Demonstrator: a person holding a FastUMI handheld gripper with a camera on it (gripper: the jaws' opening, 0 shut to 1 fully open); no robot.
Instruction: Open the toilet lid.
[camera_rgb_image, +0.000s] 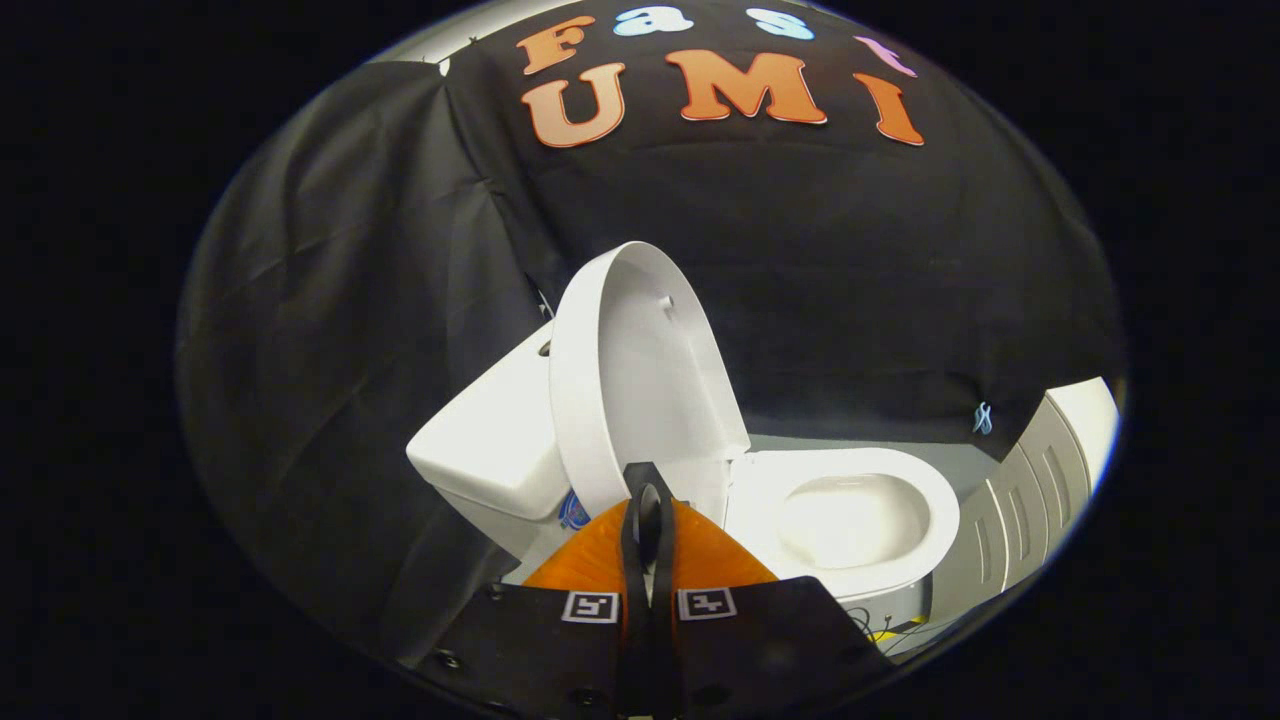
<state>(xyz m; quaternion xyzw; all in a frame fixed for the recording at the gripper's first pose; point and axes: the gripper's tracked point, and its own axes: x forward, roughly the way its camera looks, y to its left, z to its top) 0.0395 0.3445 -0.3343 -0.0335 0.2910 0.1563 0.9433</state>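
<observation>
The lid (640, 370) is found already raised: it stands nearly upright, just ahead of the gripper (648, 490), and it is leaned back toward the tank (490, 450). Its inner face is turned toward the open bowl (850, 520), and its long axis runs up from the hinge at the back of the seat (930, 510) to the rounded top edge. The seat is left down, flat on the bowl.

The fingers are seen pressed close together, with almost no gap, and nothing is held between them; the lid edge is just beyond their tips, but contact cannot be confirmed.

The opening step is judged as finished or nearly finished. For the next move, only a check that the lid rests against the tank is needed, and then a clean retreat, so that the lid is not pulled forward again.
</observation>
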